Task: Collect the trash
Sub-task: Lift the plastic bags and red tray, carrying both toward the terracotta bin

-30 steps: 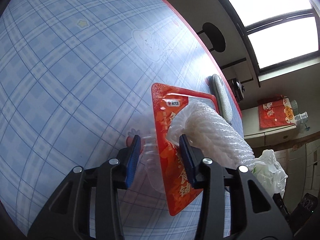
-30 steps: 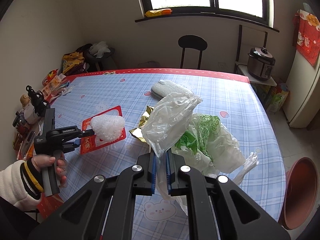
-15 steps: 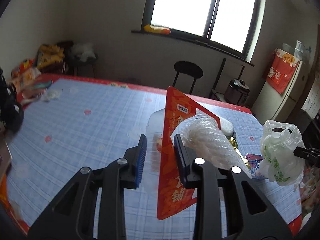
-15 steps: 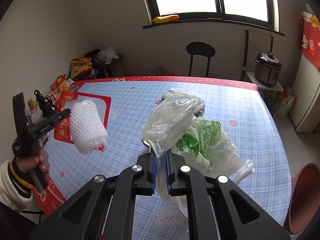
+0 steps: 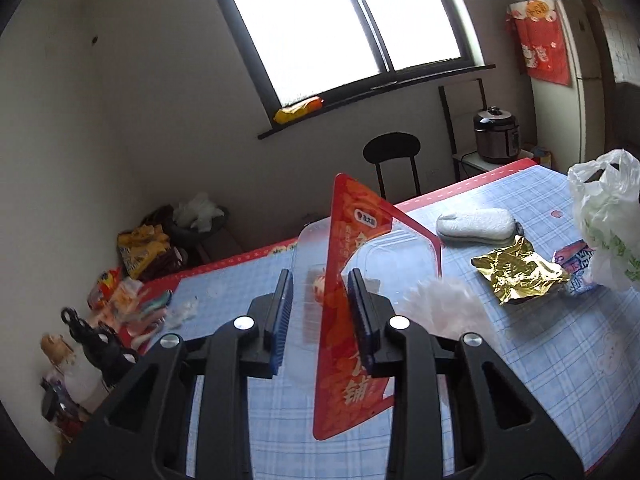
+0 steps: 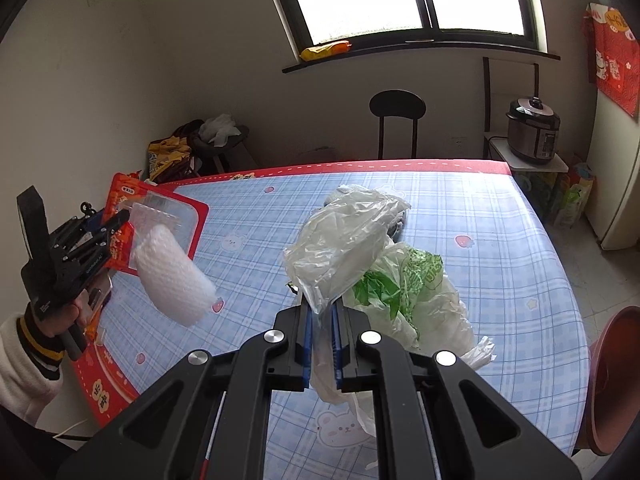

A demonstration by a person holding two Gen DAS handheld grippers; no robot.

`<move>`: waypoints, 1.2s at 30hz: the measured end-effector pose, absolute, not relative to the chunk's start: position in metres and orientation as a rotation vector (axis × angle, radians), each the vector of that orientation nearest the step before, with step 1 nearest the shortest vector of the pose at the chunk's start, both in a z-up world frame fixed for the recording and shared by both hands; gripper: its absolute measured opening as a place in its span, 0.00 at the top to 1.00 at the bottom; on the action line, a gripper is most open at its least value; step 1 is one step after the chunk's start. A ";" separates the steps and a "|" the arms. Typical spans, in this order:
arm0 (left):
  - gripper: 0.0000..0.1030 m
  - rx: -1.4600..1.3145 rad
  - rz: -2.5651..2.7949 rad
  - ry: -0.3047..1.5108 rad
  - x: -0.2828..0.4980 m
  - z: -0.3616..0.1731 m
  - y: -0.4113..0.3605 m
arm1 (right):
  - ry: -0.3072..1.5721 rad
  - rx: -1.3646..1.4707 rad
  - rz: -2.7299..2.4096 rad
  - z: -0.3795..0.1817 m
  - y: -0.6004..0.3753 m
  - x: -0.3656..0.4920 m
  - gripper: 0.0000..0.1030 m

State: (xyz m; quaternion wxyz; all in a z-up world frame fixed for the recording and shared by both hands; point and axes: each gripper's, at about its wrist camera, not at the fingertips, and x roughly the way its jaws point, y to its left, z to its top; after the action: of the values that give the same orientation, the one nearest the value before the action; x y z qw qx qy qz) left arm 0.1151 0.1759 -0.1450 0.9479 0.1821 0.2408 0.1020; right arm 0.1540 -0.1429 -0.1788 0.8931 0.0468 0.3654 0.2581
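A: The left gripper (image 5: 320, 312) grips a red snack package (image 5: 344, 320) edge-on, lifted above the checked table (image 5: 540, 360); a white foam net (image 6: 172, 280) seems to hang from it, blurred.

B: The right gripper (image 6: 322, 344) is clamped on a white plastic bag (image 6: 348, 240) over the table.

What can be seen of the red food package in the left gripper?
The red food package is a flat red card printed with pale characters, backed by a clear plastic tray, with a white foam net sleeve hanging off it. The left gripper grips it edge-on between its blue pads, holding it upright in the air above the blue checked tablecloth, off to the left of the plastic bag. It touches nothing else that shows.
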 end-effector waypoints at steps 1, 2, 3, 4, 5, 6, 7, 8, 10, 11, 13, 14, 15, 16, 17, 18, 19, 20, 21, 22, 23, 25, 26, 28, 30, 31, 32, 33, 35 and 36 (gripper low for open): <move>0.70 0.361 0.201 0.486 0.113 -0.139 0.174 | 0.759 0.104 0.532 -0.180 -0.146 0.153 0.91; 0.70 0.317 0.190 0.495 0.114 -0.134 0.177 | 0.760 0.112 0.528 -0.181 -0.148 0.153 0.91; 0.70 0.250 0.176 0.511 0.115 -0.129 0.181 | 0.760 0.120 0.524 -0.182 -0.151 0.153 0.91; 0.69 0.188 0.175 0.519 0.117 -0.125 0.187 | 0.757 0.128 0.519 -0.182 -0.154 0.152 0.91; 0.69 0.135 0.178 0.519 0.117 -0.122 0.191 | 0.751 0.136 0.515 -0.181 -0.156 0.151 0.91; 0.69 0.087 0.175 0.516 0.115 -0.118 0.195 | 0.745 0.140 0.512 -0.180 -0.159 0.149 0.91; 0.69 0.034 0.170 0.516 0.115 -0.115 0.199 | 0.738 0.144 0.508 -0.179 -0.162 0.148 0.91; 0.69 -0.019 0.164 0.516 0.114 -0.112 0.203 | 0.731 0.148 0.504 -0.176 -0.165 0.147 0.91; 0.69 -0.112 0.149 0.514 0.111 -0.108 0.210 | 0.711 0.160 0.495 -0.170 -0.174 0.143 0.91; 0.69 -0.165 0.134 0.511 0.109 -0.106 0.214 | 0.699 0.168 0.490 -0.166 -0.179 0.142 0.91; 0.69 -0.246 0.106 0.510 0.107 -0.103 0.218 | 0.674 0.182 0.475 -0.157 -0.190 0.138 0.91; 0.69 -0.275 0.093 0.508 0.106 -0.102 0.218 | 0.663 0.190 0.466 -0.153 -0.197 0.138 0.91; 0.69 -0.296 0.081 0.508 0.105 -0.101 0.217 | 0.652 0.197 0.456 -0.149 -0.203 0.137 0.91; 0.69 -0.311 0.070 0.508 0.105 -0.100 0.216 | 0.641 0.204 0.445 -0.145 -0.210 0.136 0.91; 0.69 -0.323 0.057 0.505 0.104 -0.099 0.213 | 0.631 0.210 0.433 -0.141 -0.217 0.135 0.91; 0.68 -0.330 0.043 0.502 0.104 -0.098 0.210 | 0.620 0.217 0.420 -0.136 -0.224 0.133 0.91; 0.68 -0.334 0.028 0.499 0.104 -0.096 0.206 | 0.609 0.223 0.407 -0.132 -0.231 0.132 0.91; 0.68 -0.336 0.014 0.497 0.104 -0.096 0.201 | 0.601 0.228 0.395 -0.129 -0.237 0.131 0.91; 0.68 -0.338 0.001 0.496 0.104 -0.096 0.197 | 0.593 0.229 0.382 -0.126 -0.244 0.129 0.91; 0.68 -0.343 -0.014 0.497 0.105 -0.096 0.192 | 0.587 0.227 0.369 -0.123 -0.250 0.128 0.91; 0.68 -0.348 -0.028 0.499 0.106 -0.097 0.187 | 0.582 0.223 0.356 -0.120 -0.256 0.126 0.91; 0.68 -0.352 -0.046 0.506 0.107 -0.099 0.175 | 0.573 0.219 0.332 -0.116 -0.269 0.123 0.91; 0.68 -0.355 -0.054 0.512 0.108 -0.101 0.168 | 0.567 0.220 0.322 -0.115 -0.275 0.119 0.91; 0.68 -0.355 -0.068 0.522 0.106 -0.104 0.154 | 0.555 0.226 0.304 -0.113 -0.292 0.115 0.91; 0.68 -0.348 -0.079 0.533 0.105 -0.105 0.139 | 0.544 0.237 0.287 -0.112 -0.309 0.111 0.91; 0.68 -0.344 -0.084 0.537 0.105 -0.105 0.131 | 0.539 0.244 0.279 -0.113 -0.320 0.109 0.91; 0.68 -0.339 -0.088 0.540 0.103 -0.103 0.121 | 0.536 0.252 0.272 -0.113 -0.329 0.108 0.91; 0.68 -0.334 -0.090 0.540 0.102 -0.102 0.112 | 0.534 0.259 0.267 -0.114 -0.340 0.107 0.91; 0.68 -0.322 -0.094 0.537 0.100 -0.097 0.091 | 0.529 0.268 0.265 -0.117 -0.361 0.106 0.91; 0.68 -0.316 -0.092 0.533 0.098 -0.094 0.079 | 0.528 0.274 0.270 -0.120 -0.373 0.106 0.91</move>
State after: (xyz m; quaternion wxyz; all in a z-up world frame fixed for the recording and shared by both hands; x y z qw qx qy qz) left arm 0.0980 0.0789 -0.0942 0.9513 -0.1556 0.2624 -0.0452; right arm 0.1063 -0.3732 -0.1195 0.9471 0.1347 0.2595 0.1326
